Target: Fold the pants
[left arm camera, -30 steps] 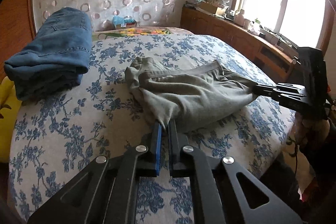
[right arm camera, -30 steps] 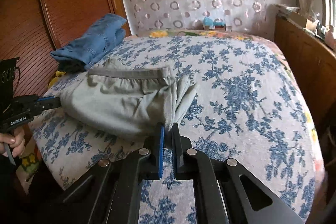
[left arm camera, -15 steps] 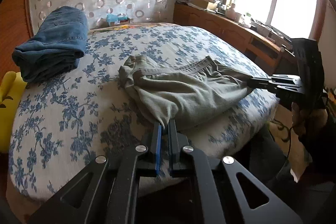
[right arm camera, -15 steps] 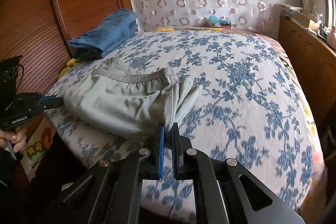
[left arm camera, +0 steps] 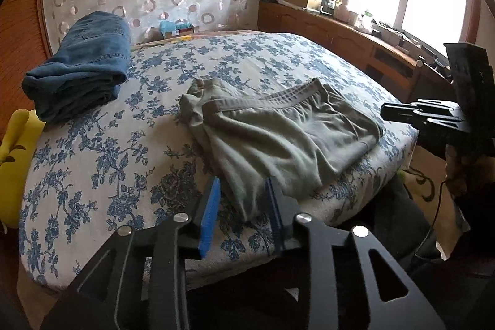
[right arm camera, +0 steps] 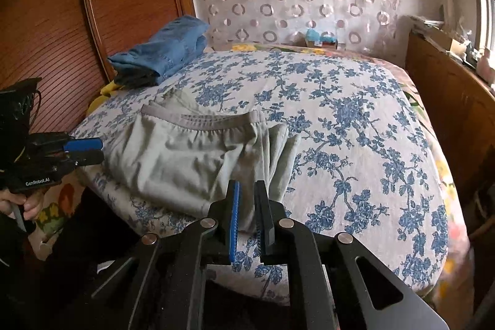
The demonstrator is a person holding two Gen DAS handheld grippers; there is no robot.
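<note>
The grey-green pants (left arm camera: 278, 138) lie folded near the front edge of the bed (left arm camera: 92, 160), waistband toward the far side. My left gripper (left arm camera: 243, 190) is at their near corner. Its jaws are opening, and a loose fold of cloth lies between the blue pads without being pressed. In the right wrist view the pants (right arm camera: 185, 156) spread to the left, and my right gripper (right arm camera: 247, 190) is at their near right corner. Its jaws are opening by a narrow gap, with the cloth's edge loose between them. The left gripper (right arm camera: 99, 150) sits just off the pants' left edge.
Folded blue jeans (left arm camera: 80, 64) rest at the bed's far left, beside a yellow object (left arm camera: 15, 160). A wooden cabinet (left arm camera: 340, 33) with clutter runs under the window on the right. A wooden panel (right arm camera: 62, 20) stands to the left. A hand (right arm camera: 27, 203) holds the left gripper.
Both grippers were shut on the pants' corners and drew them toward the bed's front edge. Now both jaws have parted, the left far wider, and the pants lie released.
</note>
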